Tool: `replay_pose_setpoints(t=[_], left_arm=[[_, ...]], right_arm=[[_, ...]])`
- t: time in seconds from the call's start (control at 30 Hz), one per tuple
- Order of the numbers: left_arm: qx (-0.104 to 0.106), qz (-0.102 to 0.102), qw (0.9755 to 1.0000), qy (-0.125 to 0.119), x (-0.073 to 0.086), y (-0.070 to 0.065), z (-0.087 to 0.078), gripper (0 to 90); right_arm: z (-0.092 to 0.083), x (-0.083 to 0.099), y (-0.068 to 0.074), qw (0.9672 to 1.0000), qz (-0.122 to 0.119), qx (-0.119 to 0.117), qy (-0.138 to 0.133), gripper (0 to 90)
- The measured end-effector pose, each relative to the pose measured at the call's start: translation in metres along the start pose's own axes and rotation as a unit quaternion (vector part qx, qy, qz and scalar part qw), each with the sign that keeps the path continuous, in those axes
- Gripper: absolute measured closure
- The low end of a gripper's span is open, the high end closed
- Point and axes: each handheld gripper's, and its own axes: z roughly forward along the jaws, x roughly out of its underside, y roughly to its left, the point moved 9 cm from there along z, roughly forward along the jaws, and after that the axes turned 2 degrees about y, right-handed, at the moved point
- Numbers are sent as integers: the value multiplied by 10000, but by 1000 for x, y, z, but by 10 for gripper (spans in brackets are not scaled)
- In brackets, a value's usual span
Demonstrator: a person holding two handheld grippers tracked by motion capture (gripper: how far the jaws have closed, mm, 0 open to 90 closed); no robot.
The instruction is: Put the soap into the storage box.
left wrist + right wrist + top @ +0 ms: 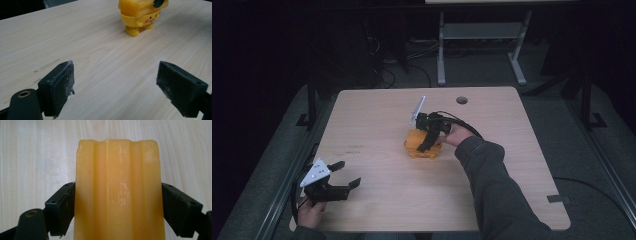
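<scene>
I see the tabletop (377, 200) with 1 yellow toy figure (422, 146) standing near its middle, on its 2 little feet in the left gripper view. My right hand-held gripper (428, 142) sits down over the toy from above, both jaws pressed against its ribbed sides, so I judge the grasp made and the lift or move not yet done. My left hand-held gripper (347, 174) waits well apart at the near left corner, jaws spread wide with nothing between them, pointing toward the toy.
</scene>
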Motion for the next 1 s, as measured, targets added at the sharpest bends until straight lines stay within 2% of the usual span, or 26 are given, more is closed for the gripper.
replay_pose_setpoints(t=[0.67, 1.0], left_arm=[[3, 64, 10000, 35, 0, 0, 0, 143], [9, 62, 10000, 48, 1, 0, 1, 143]], right_arm=[[-13, 3, 1, 9995, 248, 29, -176, 171], [-27, 6, 1, 9988, 274, 110, -387, 172]])
